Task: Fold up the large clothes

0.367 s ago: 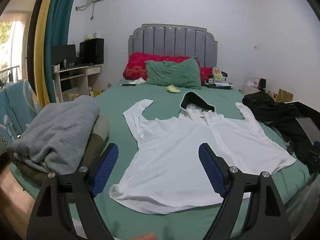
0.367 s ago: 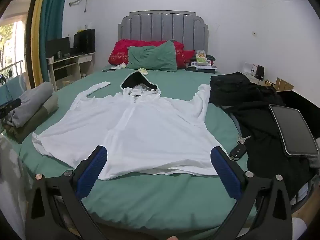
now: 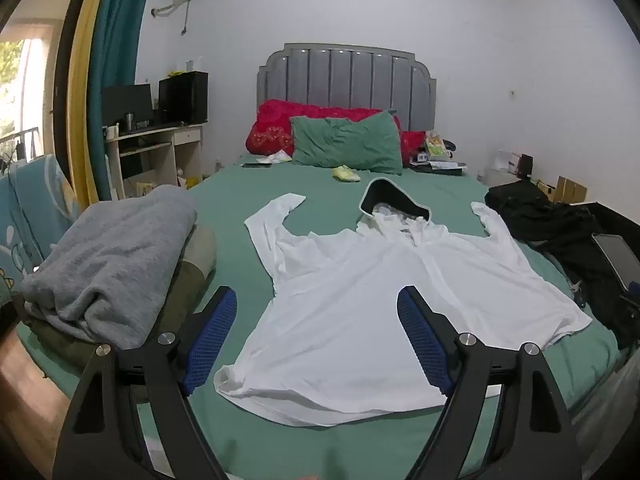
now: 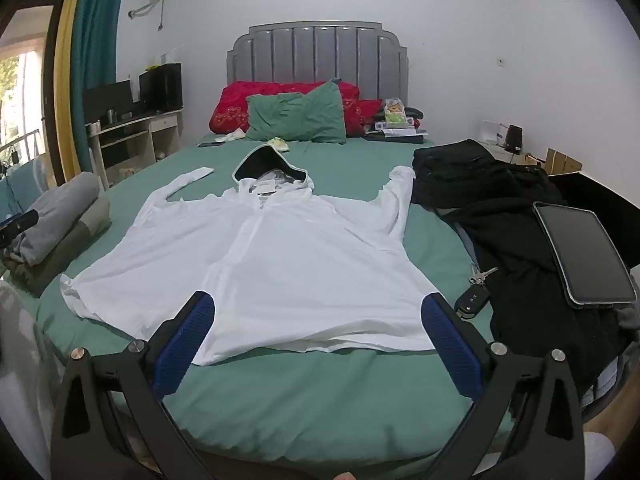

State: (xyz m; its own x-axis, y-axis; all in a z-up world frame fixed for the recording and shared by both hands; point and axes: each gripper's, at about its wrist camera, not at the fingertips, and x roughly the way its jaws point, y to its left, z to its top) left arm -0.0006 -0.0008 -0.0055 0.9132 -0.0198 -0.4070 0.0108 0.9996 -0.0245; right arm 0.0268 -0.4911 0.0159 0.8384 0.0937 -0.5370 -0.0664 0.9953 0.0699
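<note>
A white hooded top (image 3: 360, 292) lies spread flat, front up, on the green bed (image 3: 240, 200), sleeves out to both sides and its dark-lined hood (image 3: 390, 200) toward the headboard. It also shows in the right wrist view (image 4: 272, 264). My left gripper (image 3: 318, 340) is open and empty, hovering above the hem near the foot of the bed. My right gripper (image 4: 318, 340) is open and empty, also above the hem, a little back from it.
A folded grey and olive stack (image 3: 116, 264) sits at the bed's left edge. Black clothes (image 4: 500, 216), a tablet (image 4: 582, 252) and a car key (image 4: 474, 298) lie on the right. Pillows (image 3: 344, 142) and small items are by the headboard. A desk (image 3: 160, 148) stands left.
Both grippers have shifted slightly; the views are nearly the same. The white top has not moved.
</note>
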